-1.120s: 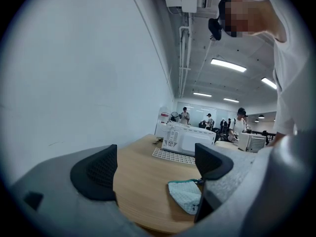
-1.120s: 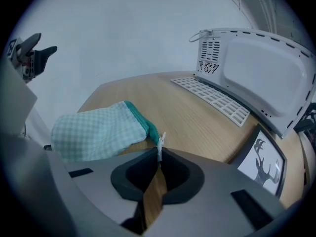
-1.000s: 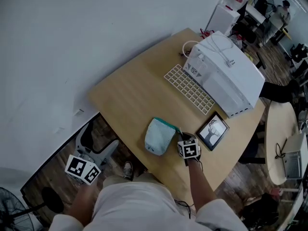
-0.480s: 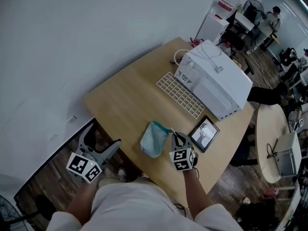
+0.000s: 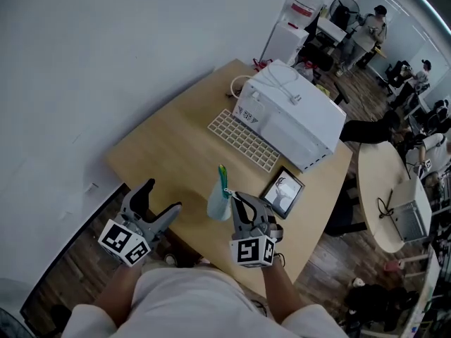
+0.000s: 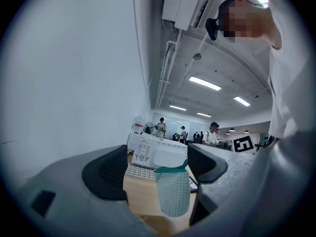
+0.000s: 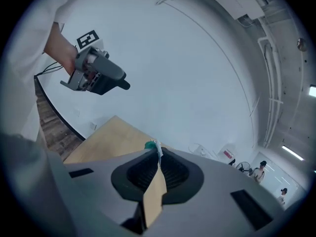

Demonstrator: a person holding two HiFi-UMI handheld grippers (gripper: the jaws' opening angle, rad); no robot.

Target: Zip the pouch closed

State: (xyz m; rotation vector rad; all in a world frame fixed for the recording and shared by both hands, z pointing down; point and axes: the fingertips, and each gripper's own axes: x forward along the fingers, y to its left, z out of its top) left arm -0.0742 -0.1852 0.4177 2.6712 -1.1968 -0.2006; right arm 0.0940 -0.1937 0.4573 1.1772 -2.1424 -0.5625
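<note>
Pouch (image 5: 218, 204) hanging over bench (image 5: 162, 146), pinched at its top edge in closed right hand-held gripper (image 5: 235, 200), well right of left hand-held gripper (image 5: 161, 197), jaws apart, just narrowing, nothing between.

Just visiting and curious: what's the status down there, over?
Right gripper shut on pouch corner; it hangs above table. Left gripper open, empty, jaws just been closing. Nothing between it and pouch.

Right gripper (image 5: 236, 203) pinches pouch (image 5: 219, 204); left gripper (image 5: 160, 197), fingers (image 6: 106, 179) empty, was just closing.
</note>
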